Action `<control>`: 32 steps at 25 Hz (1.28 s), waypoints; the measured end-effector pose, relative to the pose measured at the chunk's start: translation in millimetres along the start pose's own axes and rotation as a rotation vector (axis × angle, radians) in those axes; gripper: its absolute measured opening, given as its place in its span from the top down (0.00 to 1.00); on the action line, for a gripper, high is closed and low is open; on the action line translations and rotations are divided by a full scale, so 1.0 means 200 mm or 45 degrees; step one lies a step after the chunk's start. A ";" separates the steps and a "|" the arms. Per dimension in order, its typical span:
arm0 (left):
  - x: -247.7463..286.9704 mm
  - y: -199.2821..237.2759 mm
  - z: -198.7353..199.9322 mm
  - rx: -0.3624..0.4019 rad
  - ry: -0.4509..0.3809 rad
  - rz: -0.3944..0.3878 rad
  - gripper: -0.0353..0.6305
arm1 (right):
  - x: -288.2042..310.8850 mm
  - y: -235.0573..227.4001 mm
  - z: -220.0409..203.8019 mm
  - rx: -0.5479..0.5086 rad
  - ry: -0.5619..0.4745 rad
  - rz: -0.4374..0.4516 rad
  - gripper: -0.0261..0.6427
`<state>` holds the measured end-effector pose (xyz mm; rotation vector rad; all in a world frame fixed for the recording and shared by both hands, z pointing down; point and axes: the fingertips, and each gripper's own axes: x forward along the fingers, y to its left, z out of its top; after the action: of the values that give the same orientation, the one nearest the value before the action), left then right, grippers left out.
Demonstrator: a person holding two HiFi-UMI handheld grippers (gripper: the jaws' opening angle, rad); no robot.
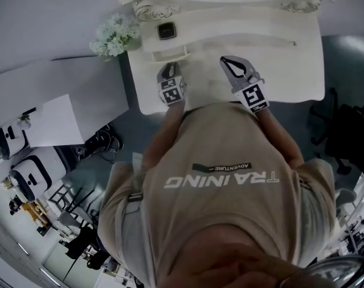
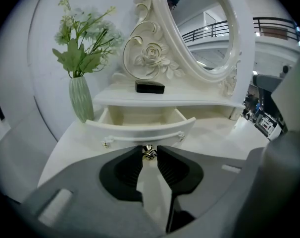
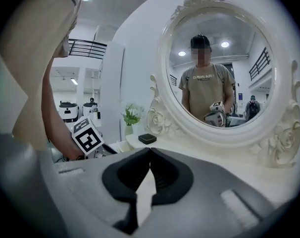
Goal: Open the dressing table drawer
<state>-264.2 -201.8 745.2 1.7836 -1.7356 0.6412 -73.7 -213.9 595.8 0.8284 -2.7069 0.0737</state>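
Left tongs (image 2: 149, 149): clenched on the small brass knob (image 2: 149, 153), which is pinched between the two tips. The tongs are angled down toward the drawer front.
Drawer (image 2: 140, 127): pulled out from under the shelf (image 2: 189, 101) of the dressing table, with its pale inside walls exposed. The knob is set at the middle of its curved front.
Right tongs (image 3: 149, 149): closed tip to tip, with nothing held between them. They are carried nearly level and aimed at the round mirror (image 3: 214, 68).
Arms: in the head view both tongs are stretched forward side by side over the near part of the tabletop (image 2: 214, 130). The left pair is at the drawer and the right pair is apart from it, over bare surface.
Around the drawer: a green vase (image 2: 81, 99) with pale flowers (image 2: 85, 38) is stood on the tabletop just left of the drawer. A black box (image 2: 150, 87) is laid on the shelf above it.
Hidden: in the head view the hands and forearms are covered by the person's shirt (image 1: 224, 179), and only the marker cubes and jaws are shown.
Hard to make out: the drawer's bottom is screened by its own front in the left gripper view. In the head view the drawer is lost, white on white.
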 end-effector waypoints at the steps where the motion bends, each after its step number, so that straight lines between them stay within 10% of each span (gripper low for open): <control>1: -0.01 0.00 -0.01 -0.001 -0.004 -0.002 0.80 | -0.01 0.01 0.01 -0.001 0.001 0.001 0.96; 19: -0.58 0.08 0.10 0.072 -0.218 -0.131 0.86 | -0.08 0.07 0.24 0.020 -0.068 -0.049 0.96; 25: -0.74 0.09 0.41 0.086 -0.413 -0.180 0.94 | -0.10 0.06 0.32 0.048 -0.095 -0.035 0.96; 32: -0.92 0.04 0.86 0.322 -0.618 -0.210 0.94 | -0.06 0.10 0.53 -0.097 -0.104 0.123 0.96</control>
<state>-289.6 -185.8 494.8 2.3851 -1.8406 0.3898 -104.9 -204.8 491.7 0.6934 -2.8059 -0.0422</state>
